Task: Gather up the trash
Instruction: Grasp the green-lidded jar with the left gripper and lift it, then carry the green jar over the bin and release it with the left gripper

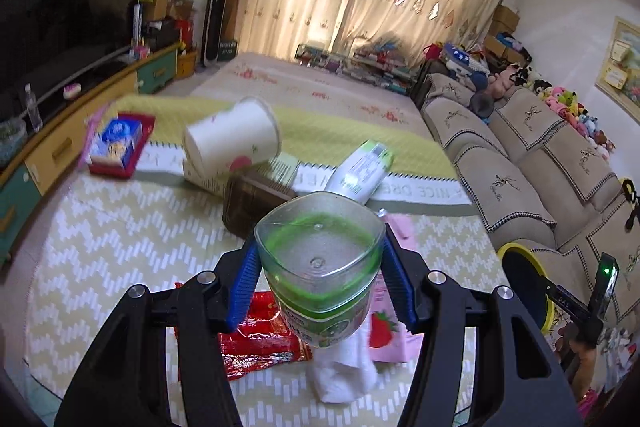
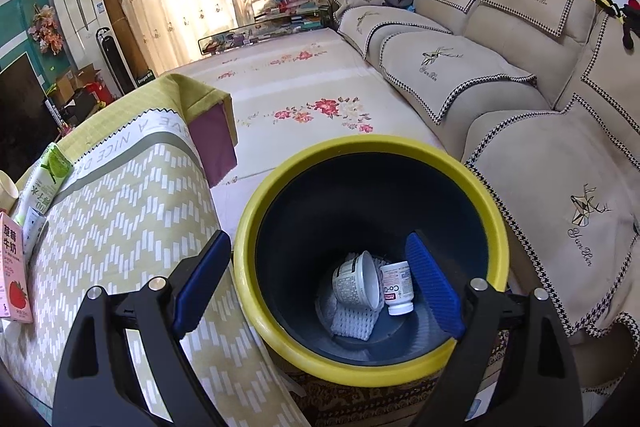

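Our left gripper [image 1: 318,277] holds a clear green-tinted plastic bottle [image 1: 320,279] between its blue pads, base toward the camera, raised above the worktop [image 1: 100,227]. Just beneath it lie a red wrapper [image 1: 260,339], a white sock [image 1: 344,371] and a pink strawberry milk carton [image 1: 390,331]; farther off a white paper cup [image 1: 232,139] is tipped over near a red box [image 1: 120,147]. Our right gripper [image 2: 320,287] hangs wide and empty over the yellow-rimmed bin [image 2: 280,171], which stands between the worktop edge and the sofa [image 2: 540,147]. Inside the bin lie a white tub [image 2: 356,281] and a pill bottle [image 2: 397,293].
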